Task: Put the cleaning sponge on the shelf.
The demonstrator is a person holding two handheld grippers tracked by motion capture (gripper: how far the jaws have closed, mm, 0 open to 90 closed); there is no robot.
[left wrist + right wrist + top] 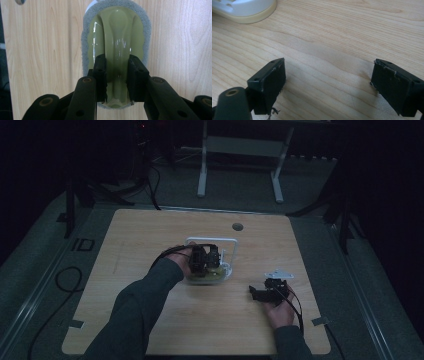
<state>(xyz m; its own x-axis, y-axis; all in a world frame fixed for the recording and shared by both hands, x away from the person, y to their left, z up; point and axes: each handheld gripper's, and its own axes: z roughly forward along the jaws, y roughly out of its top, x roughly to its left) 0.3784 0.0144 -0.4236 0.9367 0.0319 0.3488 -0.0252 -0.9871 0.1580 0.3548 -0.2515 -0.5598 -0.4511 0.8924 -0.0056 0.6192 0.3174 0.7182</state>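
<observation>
Olive plastic handle of scrubber (117, 45) clamped in left gripper (117, 75), pad on table (150, 330) mid-centre (grasp step). Right gripper (328, 82) gapes, idle. Next probably calls for lifting or scrubbing.

The high view looks forward and down from above the near edge of the counter (150, 330), taking in its whole wooden top and the dark floor beyond the far edge. The left gripper view rides the left hand-held gripper (117, 75) and looks almost straight down, very close to the wood. The right gripper view looks low and slanting across the counter near its right edge. All three views share the wooden top.
</observation>
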